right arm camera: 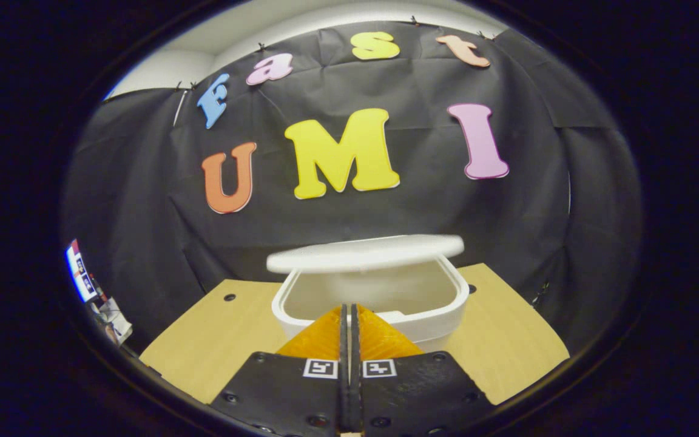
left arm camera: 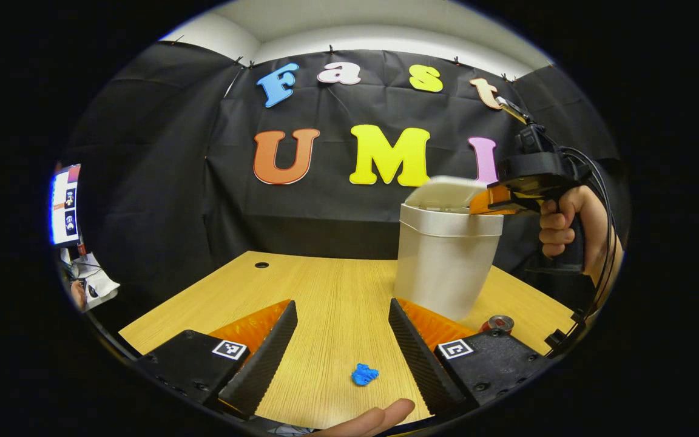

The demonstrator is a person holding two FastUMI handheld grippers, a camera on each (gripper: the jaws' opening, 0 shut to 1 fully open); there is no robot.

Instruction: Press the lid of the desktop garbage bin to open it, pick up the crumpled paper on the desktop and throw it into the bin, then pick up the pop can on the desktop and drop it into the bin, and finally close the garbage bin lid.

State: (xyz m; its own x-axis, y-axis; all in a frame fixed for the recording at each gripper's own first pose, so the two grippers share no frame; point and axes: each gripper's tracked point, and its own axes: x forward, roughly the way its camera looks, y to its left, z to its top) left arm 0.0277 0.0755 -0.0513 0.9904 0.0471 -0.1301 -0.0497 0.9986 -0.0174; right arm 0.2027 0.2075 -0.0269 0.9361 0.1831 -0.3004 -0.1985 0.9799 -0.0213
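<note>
In the left gripper view, the left gripper (left arm camera: 341, 340) hangs low over the wooden table (left arm camera: 325, 291) with its jaws spread wide and nothing between them. The blue crumpled paper (left arm camera: 364, 374) lies on the table at about six o'clock, in the gap between the jaws. The white garbage bin (left arm camera: 446, 261) stands toward three o'clock with its lid (left arm camera: 446, 191) tipped up. The pop can (left arm camera: 498, 323) sits just at the bin's foot, near four o'clock, half hidden behind the jaw. The right gripper (left arm camera: 484, 202), held in a hand (left arm camera: 571, 221), reaches to the bin's rim from three o'clock. In the right gripper view, the right gripper (right arm camera: 349, 321) has its jaws pressed together on nothing, their tips at the near rim of the garbage bin (right arm camera: 446, 303), whose lid (right arm camera: 364, 253) hovers raised at twelve o'clock over the open mouth.
</note>
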